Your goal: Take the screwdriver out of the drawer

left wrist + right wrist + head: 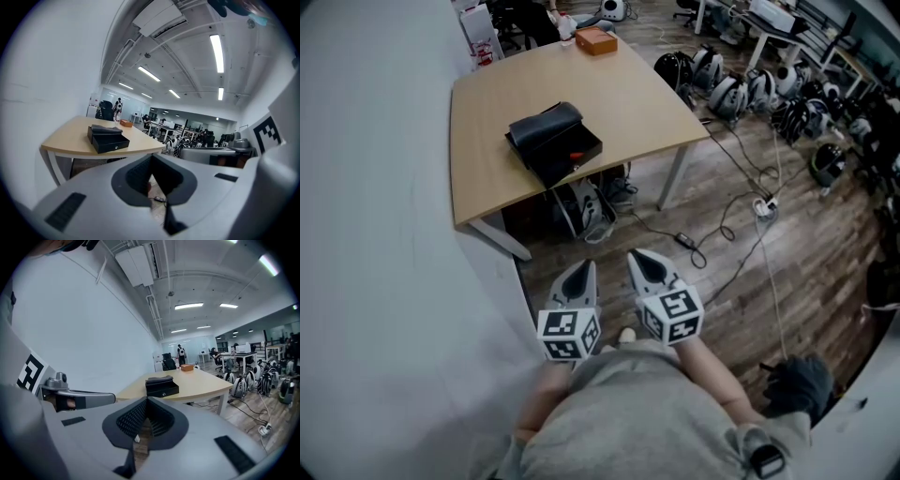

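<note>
A black drawer box (546,133) sits on the light wooden table (628,103), its drawer (567,159) pulled open toward me. Something small and red (576,156) lies in the drawer, too small to tell what it is. Both grippers hang over the floor, well short of the table. My left gripper (579,277) and right gripper (645,263) are side by side, both shut and empty. The left gripper view shows the box (107,138) far beyond the shut left gripper (151,158). In the right gripper view the box (161,386) stands beyond the shut right gripper (146,400).
A white wall (375,234) runs along the left of the table. An orange box (596,40) lies at the table's far end. Bags (591,208) sit under the table. Cables and a power strip (765,204) cross the wooden floor; several helmet-like items (731,89) line the right.
</note>
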The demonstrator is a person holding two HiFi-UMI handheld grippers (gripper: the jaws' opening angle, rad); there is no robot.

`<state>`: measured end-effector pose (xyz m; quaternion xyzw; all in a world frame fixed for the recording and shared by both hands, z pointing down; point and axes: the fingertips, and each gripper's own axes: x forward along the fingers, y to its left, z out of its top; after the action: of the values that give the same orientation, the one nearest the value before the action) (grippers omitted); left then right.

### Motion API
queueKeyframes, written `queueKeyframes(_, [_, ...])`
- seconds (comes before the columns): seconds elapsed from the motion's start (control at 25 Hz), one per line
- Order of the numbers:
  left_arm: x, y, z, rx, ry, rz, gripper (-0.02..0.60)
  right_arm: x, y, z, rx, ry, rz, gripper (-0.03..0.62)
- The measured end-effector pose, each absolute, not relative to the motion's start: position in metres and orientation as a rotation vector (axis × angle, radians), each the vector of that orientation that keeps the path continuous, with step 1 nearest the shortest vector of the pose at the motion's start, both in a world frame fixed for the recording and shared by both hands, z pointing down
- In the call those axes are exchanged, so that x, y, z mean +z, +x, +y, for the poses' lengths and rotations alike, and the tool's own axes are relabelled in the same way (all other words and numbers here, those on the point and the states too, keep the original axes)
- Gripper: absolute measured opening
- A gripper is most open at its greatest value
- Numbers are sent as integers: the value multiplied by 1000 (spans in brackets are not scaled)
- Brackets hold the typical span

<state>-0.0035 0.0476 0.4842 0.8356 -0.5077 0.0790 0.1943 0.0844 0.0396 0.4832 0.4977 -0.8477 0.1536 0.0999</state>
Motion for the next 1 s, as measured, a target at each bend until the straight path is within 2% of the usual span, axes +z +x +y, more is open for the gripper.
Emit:
queueKeyframes(0.6, [497, 5, 37, 207, 2262, -1500, 0, 487, 91, 21, 428, 1350, -2553, 0])
queueKeyframes(1.0, [504, -10, -28, 205, 2239, -1510, 0, 493, 88, -42, 431, 1339, -2538, 0])
